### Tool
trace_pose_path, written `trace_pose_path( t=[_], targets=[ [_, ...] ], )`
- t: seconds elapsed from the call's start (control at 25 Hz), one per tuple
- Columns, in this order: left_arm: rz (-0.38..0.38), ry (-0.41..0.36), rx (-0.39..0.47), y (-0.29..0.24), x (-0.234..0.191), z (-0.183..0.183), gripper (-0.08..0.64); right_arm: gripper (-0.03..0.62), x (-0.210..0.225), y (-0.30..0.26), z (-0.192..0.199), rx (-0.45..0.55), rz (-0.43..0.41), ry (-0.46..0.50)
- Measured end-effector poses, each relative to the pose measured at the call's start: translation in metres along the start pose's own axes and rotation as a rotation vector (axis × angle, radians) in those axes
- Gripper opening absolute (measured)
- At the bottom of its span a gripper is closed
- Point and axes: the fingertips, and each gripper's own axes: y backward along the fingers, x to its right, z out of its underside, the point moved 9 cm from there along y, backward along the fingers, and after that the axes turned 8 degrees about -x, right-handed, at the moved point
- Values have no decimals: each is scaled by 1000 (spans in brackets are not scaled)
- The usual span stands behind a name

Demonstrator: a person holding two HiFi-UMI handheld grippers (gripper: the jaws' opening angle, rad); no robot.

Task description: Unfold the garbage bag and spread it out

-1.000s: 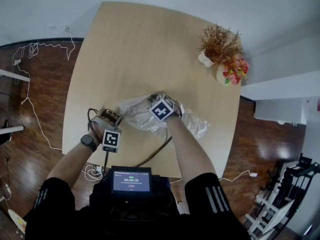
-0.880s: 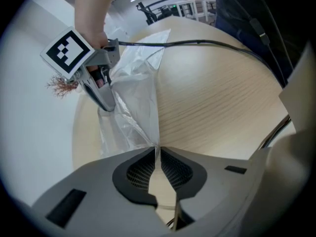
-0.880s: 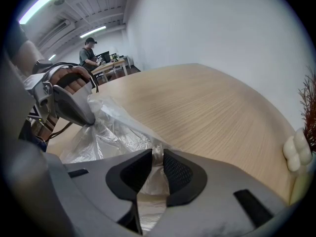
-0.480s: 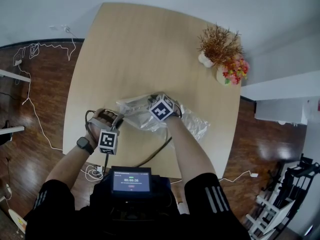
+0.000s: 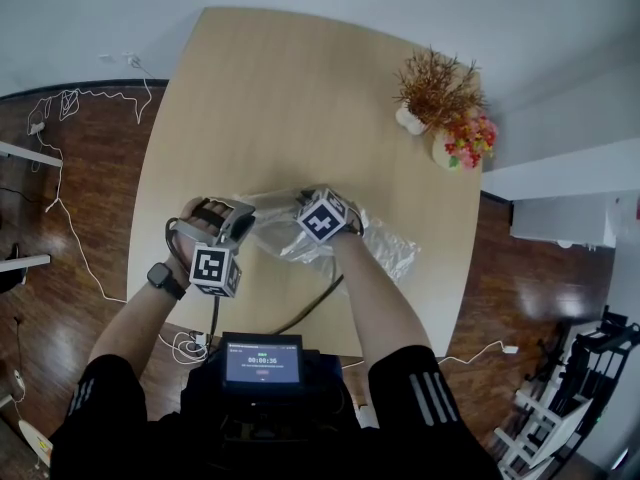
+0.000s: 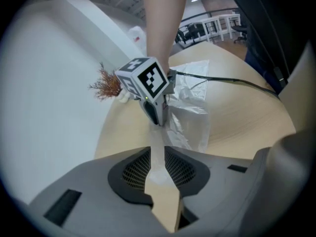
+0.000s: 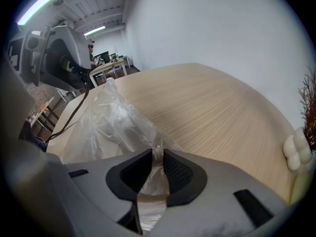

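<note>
Garbage bag [image 5: 385, 248] is lying crumpled on the bench [image 5: 280, 98], toward its near edge. We are pinching bunched film in the right tool [image 7: 157, 154]. We are holding the left tool [image 6: 157, 151] narrowly parted over the bench's near-left part.

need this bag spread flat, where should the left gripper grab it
Pinch the bag at its crumpled left edge, coming in low from the left along the table. The right gripper clamps the plastic just right of that edge, so a grip there should let the two pull apart.
</note>
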Motion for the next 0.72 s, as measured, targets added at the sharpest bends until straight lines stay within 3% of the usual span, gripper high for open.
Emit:
trace_pose_path(
  t=[0.12, 0.28, 0.72],
  targets=[
    [52, -44, -78, -20, -4, 10, 95, 106, 0, 0, 0, 1, 2, 0],
    [201, -46, -153, -49, -2, 22, 143, 106, 0, 1, -1, 6, 4, 1],
    [371, -19, -185, -87, 19, 28, 143, 106, -1, 1, 1, 20, -3, -3]
  ],
)
